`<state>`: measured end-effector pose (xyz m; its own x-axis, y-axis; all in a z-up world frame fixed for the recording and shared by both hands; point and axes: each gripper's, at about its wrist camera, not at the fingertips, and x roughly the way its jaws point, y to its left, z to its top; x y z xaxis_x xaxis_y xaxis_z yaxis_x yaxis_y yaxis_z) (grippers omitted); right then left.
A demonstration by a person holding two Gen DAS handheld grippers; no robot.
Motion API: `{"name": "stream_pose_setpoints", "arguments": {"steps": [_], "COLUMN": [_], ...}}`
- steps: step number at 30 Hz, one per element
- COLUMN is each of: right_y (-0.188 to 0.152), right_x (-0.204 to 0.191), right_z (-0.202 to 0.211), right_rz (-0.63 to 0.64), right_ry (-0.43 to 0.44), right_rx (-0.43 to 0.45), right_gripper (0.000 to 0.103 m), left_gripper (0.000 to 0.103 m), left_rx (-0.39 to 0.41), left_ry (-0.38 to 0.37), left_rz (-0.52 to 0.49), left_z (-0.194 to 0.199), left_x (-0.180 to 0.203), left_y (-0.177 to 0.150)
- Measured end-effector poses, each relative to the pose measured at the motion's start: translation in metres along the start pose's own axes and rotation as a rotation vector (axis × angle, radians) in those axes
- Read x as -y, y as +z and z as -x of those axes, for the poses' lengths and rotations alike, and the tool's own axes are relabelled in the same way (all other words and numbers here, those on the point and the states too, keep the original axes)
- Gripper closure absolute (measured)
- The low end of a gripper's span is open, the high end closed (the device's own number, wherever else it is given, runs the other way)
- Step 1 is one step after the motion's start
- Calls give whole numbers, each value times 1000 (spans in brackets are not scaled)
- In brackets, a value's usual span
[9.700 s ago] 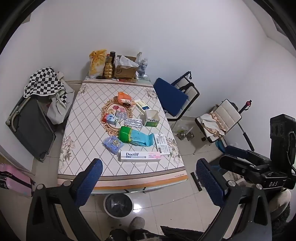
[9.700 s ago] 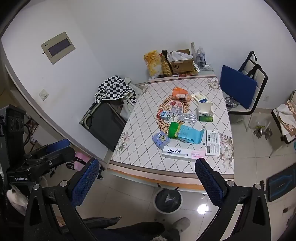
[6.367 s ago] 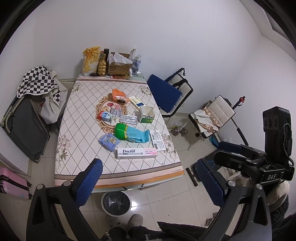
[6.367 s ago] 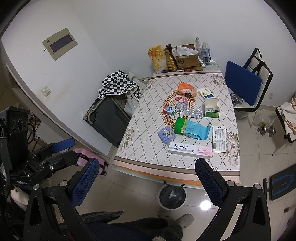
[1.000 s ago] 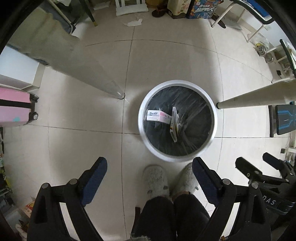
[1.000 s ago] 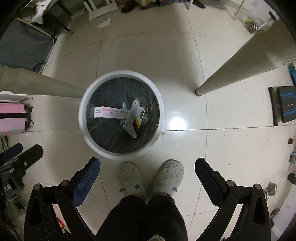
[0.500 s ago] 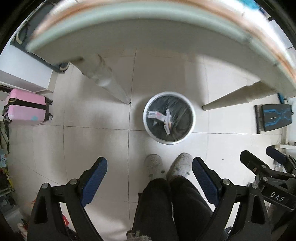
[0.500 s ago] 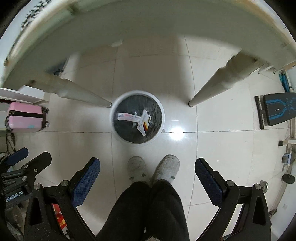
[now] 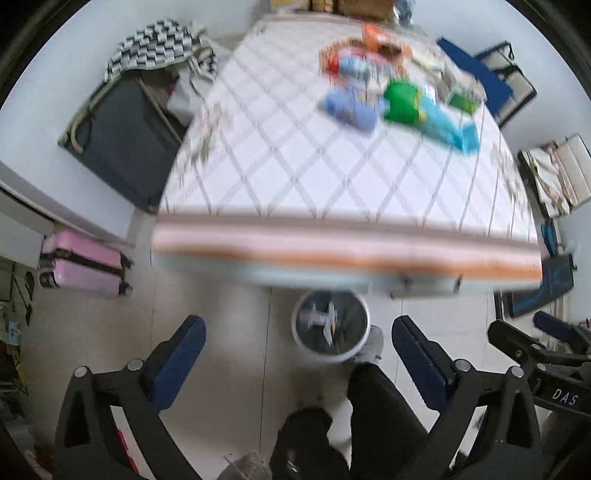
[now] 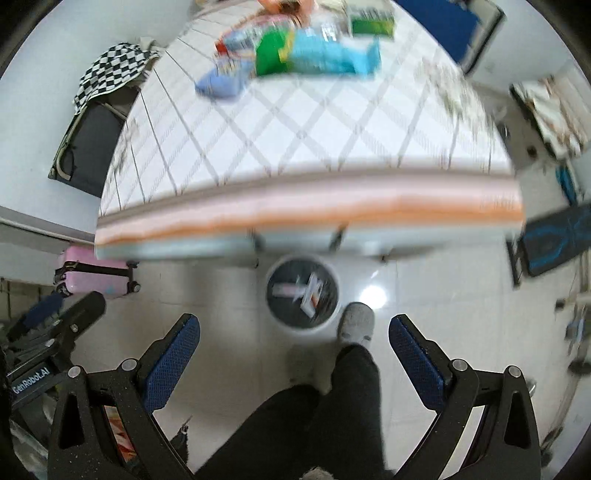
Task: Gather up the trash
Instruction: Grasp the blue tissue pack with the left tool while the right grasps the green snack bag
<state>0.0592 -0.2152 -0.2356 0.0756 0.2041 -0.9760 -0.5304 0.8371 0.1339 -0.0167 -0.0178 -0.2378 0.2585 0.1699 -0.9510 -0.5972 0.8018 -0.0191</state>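
Note:
My left gripper (image 9: 297, 328) hangs high over the floor, its jaws opening with nothing between them. My right gripper (image 10: 294, 323) is open and empty too. Far below both stands a round white trash bin (image 9: 332, 359) (image 10: 302, 326) with a black liner, just in front of the table's near edge. A long white-and-pink box and a second white box (image 9: 317, 317) (image 10: 295, 290) lie inside it. On the diamond-patterned table (image 9: 295, 177) (image 10: 295, 147), blurred, lie a green-and-blue packet (image 9: 424, 110) (image 10: 314, 55), a bluish pouch (image 9: 351, 107) (image 10: 221, 83) and a green-and-white box (image 9: 463, 99) (image 10: 371, 20).
The person's dark trouser legs (image 9: 369, 406) and grey slippers (image 10: 354, 325) stand right beside the bin. A pink suitcase (image 9: 85, 262) (image 10: 96, 275) and a dark folded frame with a checkered cloth (image 9: 122, 129) are left of the table. A blue chair (image 9: 476, 70) is on the right.
Both grippers have risen from under the table to above its top, so the bin looks much smaller and the tabletop has come into view. The two boxes stay in the bin.

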Motion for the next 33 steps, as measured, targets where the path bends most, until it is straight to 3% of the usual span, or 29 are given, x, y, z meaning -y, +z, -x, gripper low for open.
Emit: {"name": "stream_pose_setpoints", "arguments": {"steps": [4, 7, 13, 19, 22, 26, 28, 33], "right_y": [75, 138, 249, 308, 322, 339, 347, 344], "right_x": [8, 8, -8, -36, -45, -37, -18, 48], "right_z": [5, -13, -74, -136, -165, -177, -172, -160], "right_rz": [112, 268, 649, 985, 1071, 916, 721, 234], "right_ry": [-67, -129, -237, -247, -245, -143, -77, -70], "right_rx": [7, -18, -125, -217, -220, -241, -243, -263], "right_gripper": [0, 0, 0, 0, 0, 11, 12, 12], "left_gripper": [0, 0, 0, 0, 0, 0, 1, 1], "left_rx": [33, 33, -77, -153, -156, -161, -159, -178], "left_ry": [53, 114, 162, 158, 155, 118, 88, -24], "left_rz": [39, 102, 273, 420, 466, 522, 562, 644], "left_z": [0, -14, -68, -108, -114, -120, -124, -145], "left_x": [11, 14, 23, 28, 25, 19, 15, 13], "left_y": [47, 78, 127, 159, 168, 180, 188, 208]}}
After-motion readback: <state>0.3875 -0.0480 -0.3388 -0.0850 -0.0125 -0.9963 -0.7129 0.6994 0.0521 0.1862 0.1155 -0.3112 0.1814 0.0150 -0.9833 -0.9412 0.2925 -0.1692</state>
